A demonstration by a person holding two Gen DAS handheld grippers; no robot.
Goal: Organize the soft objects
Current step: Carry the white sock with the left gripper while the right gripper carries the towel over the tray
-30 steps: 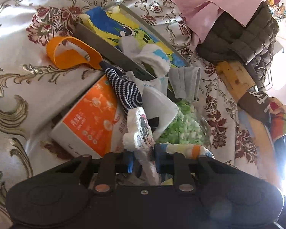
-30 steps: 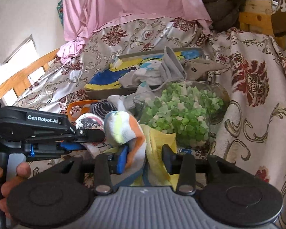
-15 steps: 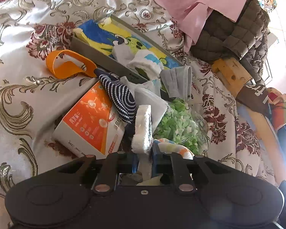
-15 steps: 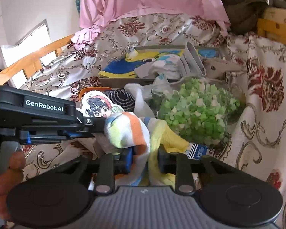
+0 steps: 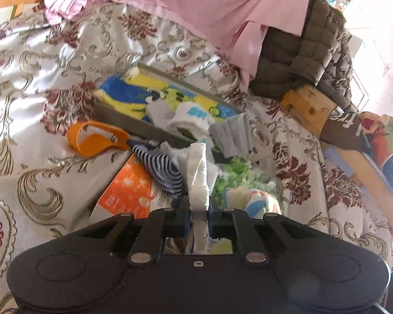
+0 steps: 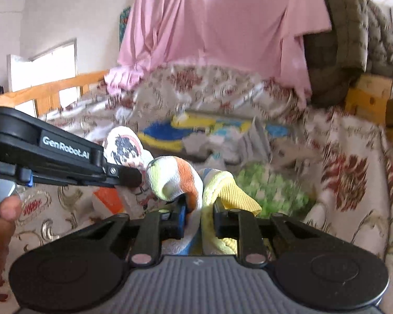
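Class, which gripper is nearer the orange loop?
Left. The left gripper is beside the orange loop, holding a white sock; the right gripper sits farther right, near the green bag.

A home bedroom: floral satin bedspread (image 5: pixel 34 141), wooden bed rail (image 6: pixel 52 91), pink sheet (image 6: pixel 217 26) and quilted jacket (image 5: pixel 309 60)

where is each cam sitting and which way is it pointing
Left wrist: rides the left gripper, looking forward and down at the tray on the bedspread; own fingers clamp a white sock.
Right wrist: rides the right gripper, facing the pink cloth; own fingers clamp a striped sock, with the left gripper and person's hand at left.
Shared: tray, both socks, green bag.
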